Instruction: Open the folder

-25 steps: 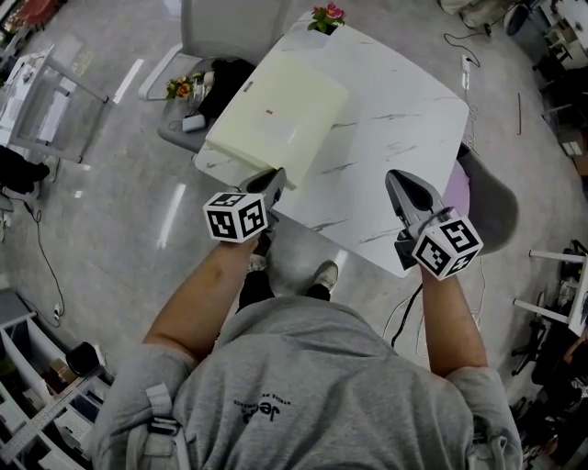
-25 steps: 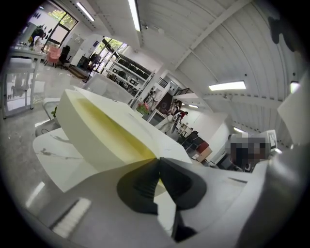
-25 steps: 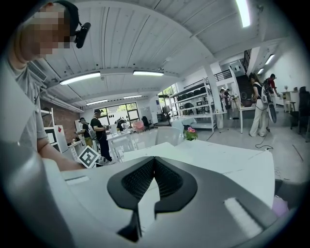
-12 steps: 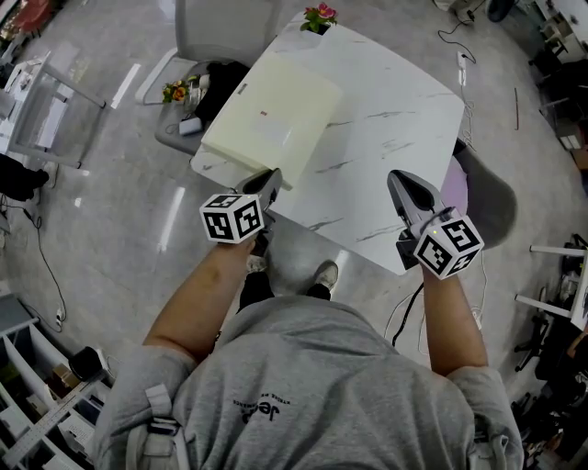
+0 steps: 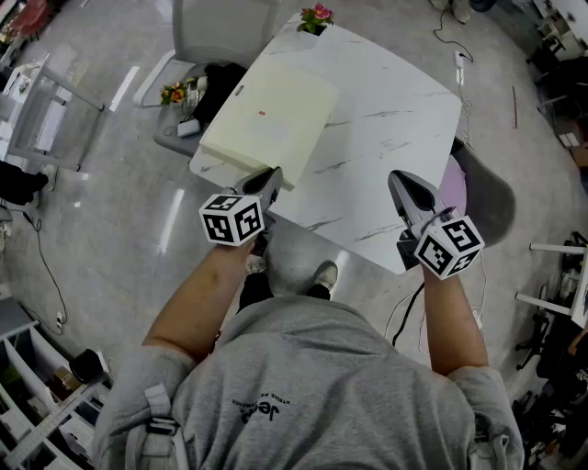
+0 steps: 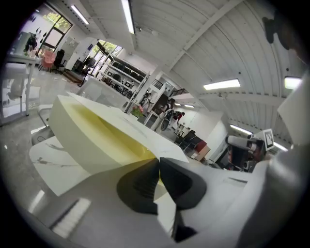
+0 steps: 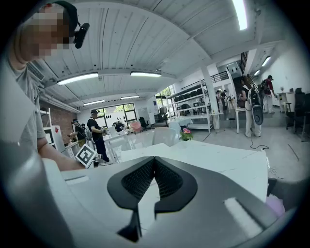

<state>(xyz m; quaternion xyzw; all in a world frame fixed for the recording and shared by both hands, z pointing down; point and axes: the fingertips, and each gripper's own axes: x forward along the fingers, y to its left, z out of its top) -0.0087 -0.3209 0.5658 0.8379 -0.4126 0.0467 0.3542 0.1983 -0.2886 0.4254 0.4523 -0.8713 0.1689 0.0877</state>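
A white, grey-veined bench [image 5: 395, 128] with rounded corners carries one folder [image 5: 266, 115], a flat, smooth, pale cream rectangle lying on the bench's left half and reaching its near-left edge. Of the two hand-held grippers, the left gripper [image 5: 272, 174] meets the folder at its near corner. Seen from the left gripper view, its dark ribbed fingers [image 6: 140, 186] are clenched on the thin edge of the top leaf, which stands slightly apart from the lower leaf with a yellow inside showing. The right gripper [image 5: 401, 176] hangs over the bench's near-right edge, well apart from the folder, its fingers [image 7: 172, 181] pressed together on nothing. One small pink potted flower [image 5: 317, 16] sits at the bench's far corner.
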